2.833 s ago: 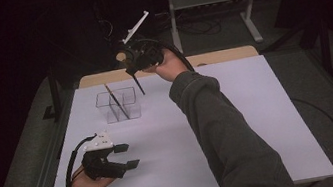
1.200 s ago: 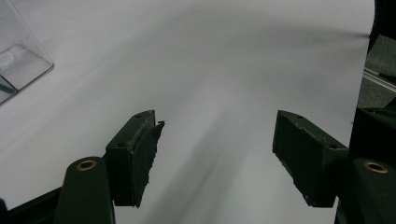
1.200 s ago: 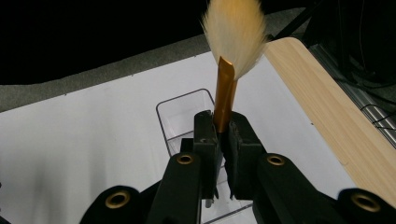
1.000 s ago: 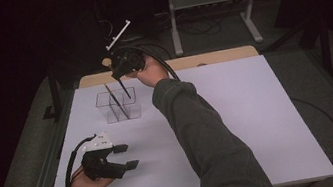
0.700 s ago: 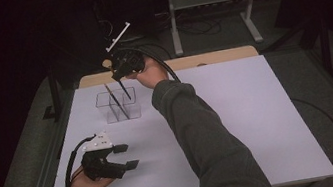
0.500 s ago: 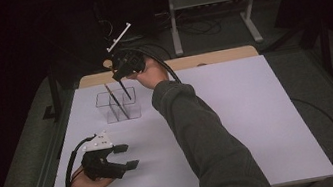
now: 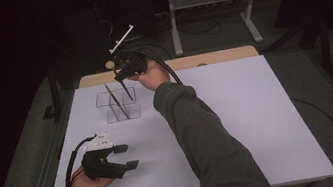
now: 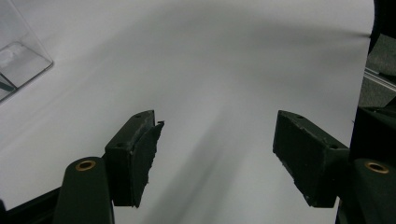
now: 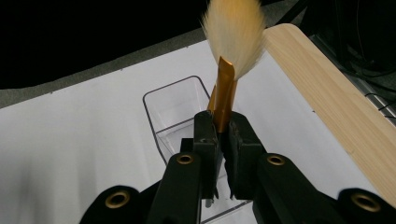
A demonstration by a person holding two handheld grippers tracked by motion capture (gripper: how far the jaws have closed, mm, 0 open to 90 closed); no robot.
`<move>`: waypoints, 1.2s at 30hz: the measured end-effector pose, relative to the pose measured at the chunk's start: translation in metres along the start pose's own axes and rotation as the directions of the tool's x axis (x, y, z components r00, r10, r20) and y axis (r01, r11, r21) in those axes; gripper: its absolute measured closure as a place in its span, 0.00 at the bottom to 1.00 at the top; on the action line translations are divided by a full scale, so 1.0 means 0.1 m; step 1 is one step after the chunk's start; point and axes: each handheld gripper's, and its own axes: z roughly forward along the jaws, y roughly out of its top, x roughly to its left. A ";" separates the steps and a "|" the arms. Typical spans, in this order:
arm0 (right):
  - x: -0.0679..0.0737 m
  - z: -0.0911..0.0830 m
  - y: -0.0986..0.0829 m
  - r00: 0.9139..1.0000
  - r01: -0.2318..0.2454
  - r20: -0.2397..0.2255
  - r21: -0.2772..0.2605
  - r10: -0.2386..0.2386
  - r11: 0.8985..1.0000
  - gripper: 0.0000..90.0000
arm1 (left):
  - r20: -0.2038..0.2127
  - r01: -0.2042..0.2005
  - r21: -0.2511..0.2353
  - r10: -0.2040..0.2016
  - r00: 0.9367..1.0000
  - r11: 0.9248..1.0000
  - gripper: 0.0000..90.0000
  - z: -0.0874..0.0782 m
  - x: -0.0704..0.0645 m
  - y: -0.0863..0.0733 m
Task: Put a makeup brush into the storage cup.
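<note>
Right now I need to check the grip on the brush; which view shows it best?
The right gripper view: the right gripper clamps the brush at its gold ferrule, bristles up. The high view shows it small, above the clear box. The left gripper view catches only the box's corner.

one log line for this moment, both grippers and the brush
right gripper: shut on brush, over clear organizer | left gripper: open, low over white mat

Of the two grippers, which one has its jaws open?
The left gripper, resting low over the white table, has jaws wide apart on nothing. The right gripper is clamped on the brush.
</note>
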 end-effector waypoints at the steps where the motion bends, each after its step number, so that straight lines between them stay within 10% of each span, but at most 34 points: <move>1: 0.00 0.00 0.00 1.000 -0.002 -0.001 0.001 0.002 1.000 0.92 | 0.000 0.000 -0.001 0.000 1.000 1.000 0.33 0.00 0.00 0.00; 36: -0.03 0.14 -0.14 1.000 -0.020 0.008 0.016 0.020 1.000 0.92 | 0.003 -0.002 0.009 0.002 1.000 1.000 0.33 0.01 0.02 -0.01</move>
